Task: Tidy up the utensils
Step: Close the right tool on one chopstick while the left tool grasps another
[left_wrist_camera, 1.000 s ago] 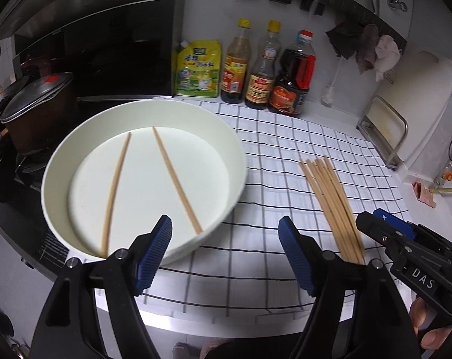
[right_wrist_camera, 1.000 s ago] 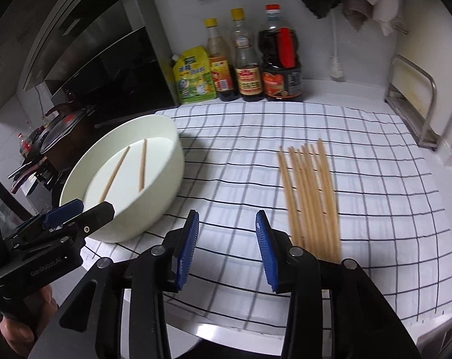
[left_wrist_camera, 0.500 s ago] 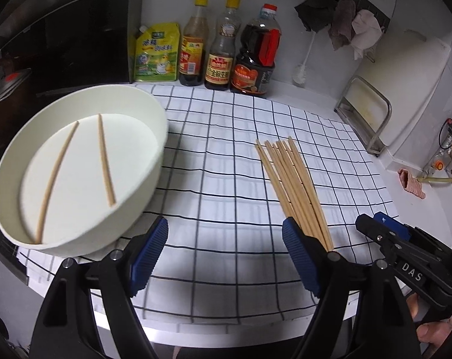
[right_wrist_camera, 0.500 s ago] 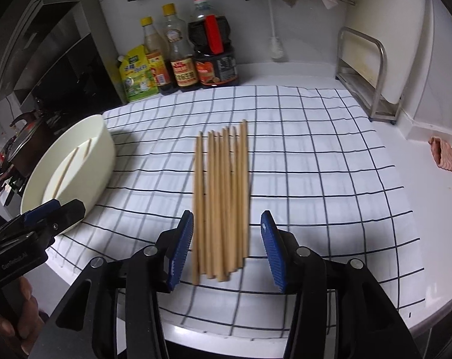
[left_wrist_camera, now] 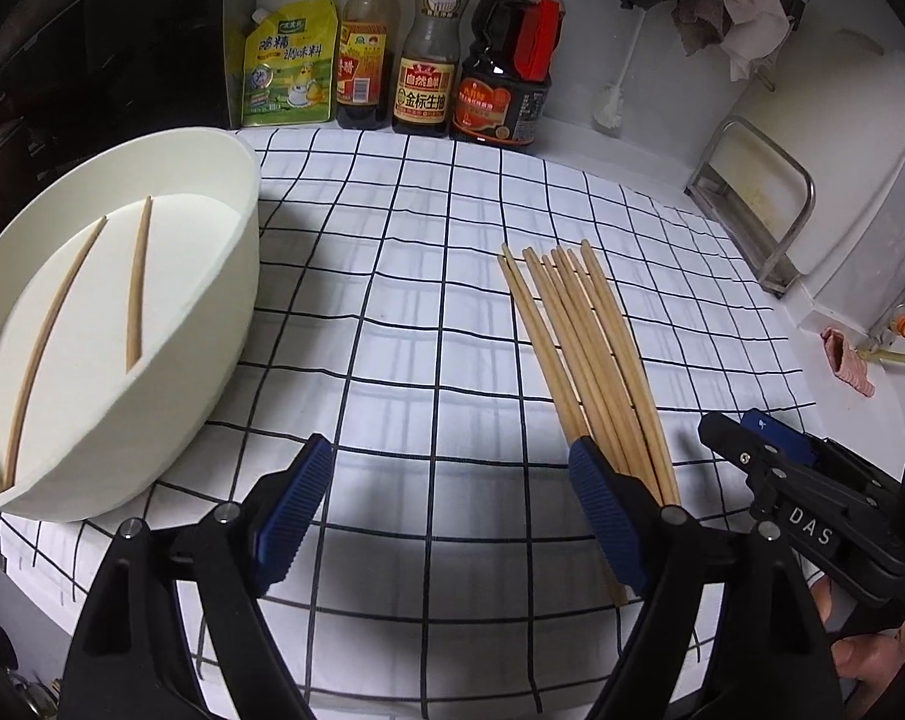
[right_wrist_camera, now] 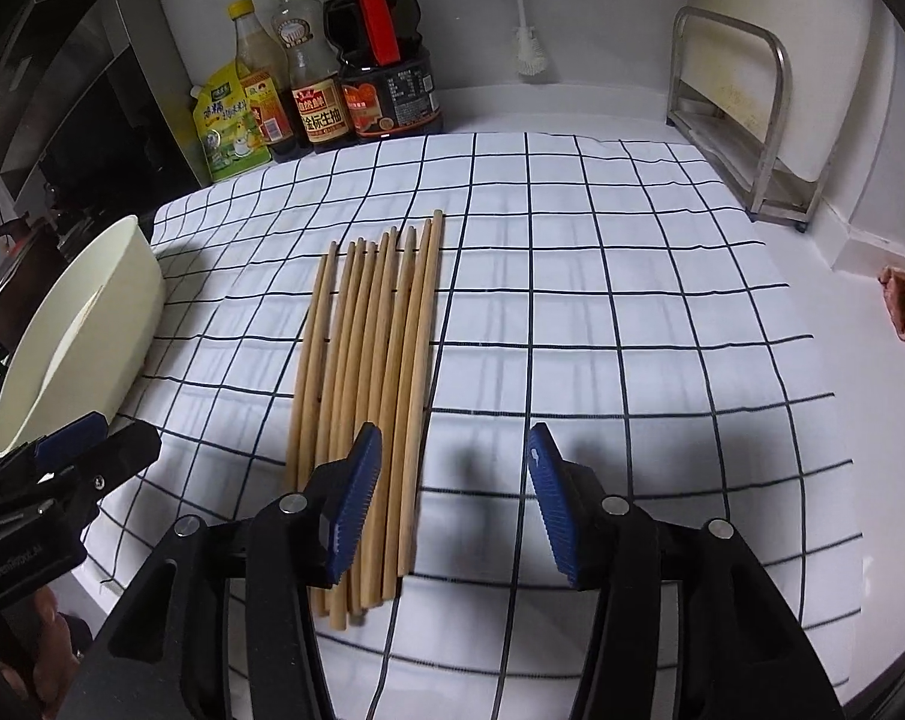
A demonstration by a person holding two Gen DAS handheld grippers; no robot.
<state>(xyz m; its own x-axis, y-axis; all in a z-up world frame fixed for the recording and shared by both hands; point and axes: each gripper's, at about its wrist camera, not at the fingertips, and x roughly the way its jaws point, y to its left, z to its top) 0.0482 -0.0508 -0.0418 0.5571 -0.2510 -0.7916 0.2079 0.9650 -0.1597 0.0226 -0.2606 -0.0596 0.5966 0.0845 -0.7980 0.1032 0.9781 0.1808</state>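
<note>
My left gripper (left_wrist_camera: 452,504) hangs above the checked cloth (left_wrist_camera: 428,276) with its blue pads spread wide and nothing between them; my right gripper (right_wrist_camera: 455,495) is likewise wide open and empty. Only the left wrist view looks into the white bowl (left_wrist_camera: 236,276), where two chopsticks in the bowl (left_wrist_camera: 134,282) lie flat on its floor, nearly parallel and a little apart, running from the near rim toward the far one. The right wrist view catches just the bowl's outer wall and rim (right_wrist_camera: 134,312) at its left edge, with the contents hard to make out. What that view gives better is the bundle of chopsticks (right_wrist_camera: 368,372) on the cloth: they lie side by side, touching, long axis running away from me toward the sauce bottles (right_wrist_camera: 326,60) at the wall, near ends passing under my right gripper's left pad (right_wrist_camera: 356,504). In the left wrist view the same bundle (left_wrist_camera: 584,354) slants off to the right, near ends hidden behind my left gripper's right pad (left_wrist_camera: 608,516), well apart from the bowl. Each view also shows the other gripper at its edge.
</note>
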